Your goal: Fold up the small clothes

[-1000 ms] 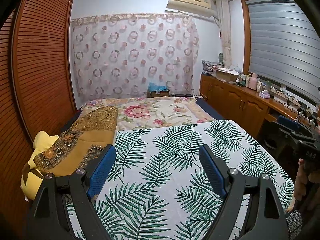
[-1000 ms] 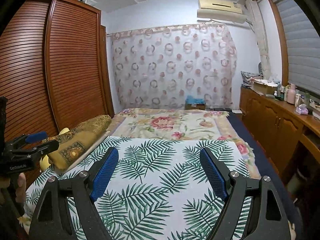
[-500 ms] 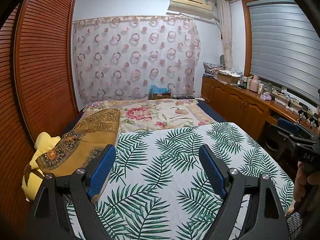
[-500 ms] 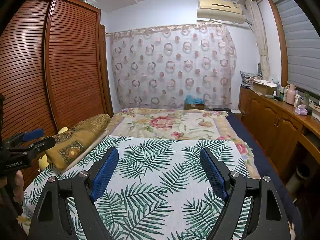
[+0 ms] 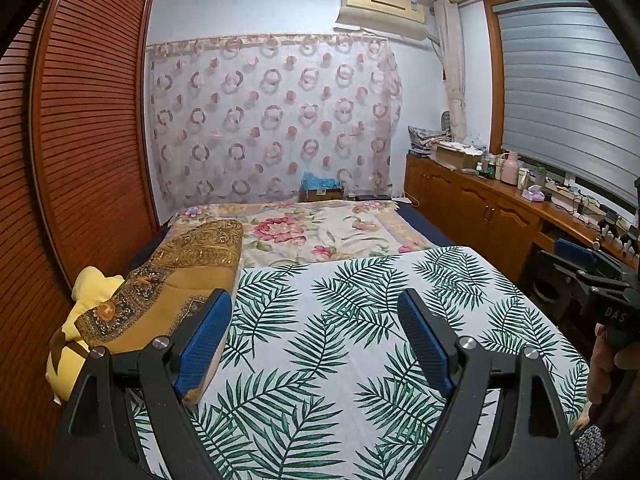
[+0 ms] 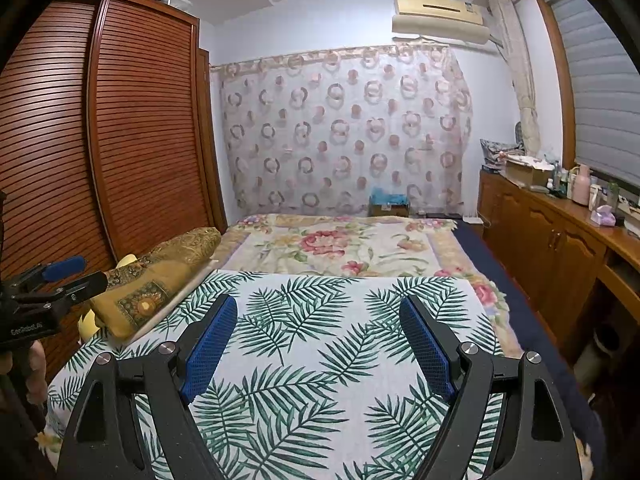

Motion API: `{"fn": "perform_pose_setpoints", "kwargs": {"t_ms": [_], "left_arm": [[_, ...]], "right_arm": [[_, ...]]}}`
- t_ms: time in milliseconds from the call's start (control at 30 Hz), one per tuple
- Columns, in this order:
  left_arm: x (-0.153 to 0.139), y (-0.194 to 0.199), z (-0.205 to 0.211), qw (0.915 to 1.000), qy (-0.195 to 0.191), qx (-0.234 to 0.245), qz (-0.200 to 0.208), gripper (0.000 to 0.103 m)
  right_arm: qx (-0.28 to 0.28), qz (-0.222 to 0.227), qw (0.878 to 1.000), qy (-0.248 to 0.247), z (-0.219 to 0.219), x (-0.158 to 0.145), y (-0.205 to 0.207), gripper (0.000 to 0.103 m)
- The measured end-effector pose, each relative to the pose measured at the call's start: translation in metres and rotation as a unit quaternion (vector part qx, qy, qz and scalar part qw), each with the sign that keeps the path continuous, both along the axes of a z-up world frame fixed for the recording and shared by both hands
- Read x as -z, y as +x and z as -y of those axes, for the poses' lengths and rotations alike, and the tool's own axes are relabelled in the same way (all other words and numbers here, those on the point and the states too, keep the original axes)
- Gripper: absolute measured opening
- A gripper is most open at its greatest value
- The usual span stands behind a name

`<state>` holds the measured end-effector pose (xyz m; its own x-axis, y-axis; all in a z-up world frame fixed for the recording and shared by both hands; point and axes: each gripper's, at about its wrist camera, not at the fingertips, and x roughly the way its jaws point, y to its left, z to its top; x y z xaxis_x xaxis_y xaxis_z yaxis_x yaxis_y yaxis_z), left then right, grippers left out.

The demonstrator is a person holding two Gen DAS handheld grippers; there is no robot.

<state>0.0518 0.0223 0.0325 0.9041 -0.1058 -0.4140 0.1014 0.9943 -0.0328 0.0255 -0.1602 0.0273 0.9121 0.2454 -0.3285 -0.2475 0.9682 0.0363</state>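
A white cloth with green palm leaves (image 5: 360, 320) lies spread flat on the near part of the bed; it also shows in the right wrist view (image 6: 320, 340). No small garment is visible on it. My left gripper (image 5: 314, 300) is open and empty, held above the cloth. My right gripper (image 6: 318, 306) is open and empty above the cloth too. The right gripper also shows at the right edge of the left wrist view (image 5: 576, 256). The left gripper shows at the left edge of the right wrist view (image 6: 60, 272).
A gold patterned pillow (image 5: 188, 272) and a yellow cushion (image 5: 86, 284) lie along the bed's left side. A floral blanket (image 5: 320, 232) covers the far bed. A slatted wardrobe (image 6: 120, 140) stands left. A wooden counter (image 5: 500, 200) with clutter runs along the right wall.
Both grippers have tilted up a little, so the room sits lower in the views. Both stay open and empty.
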Motion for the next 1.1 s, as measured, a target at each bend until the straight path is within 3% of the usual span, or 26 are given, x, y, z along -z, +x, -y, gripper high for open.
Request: {"fn": "perform_pose_setpoints", "kwargs": {"t_ms": [1100], "left_arm": [[0.0000,-0.0005,-0.0013,1.0000,0.001,-0.001,-0.001,0.085]], "right_arm": [[-0.003,-0.001,1.000,0.000,0.0092,-0.0017,-0.0024,0.085]]}}
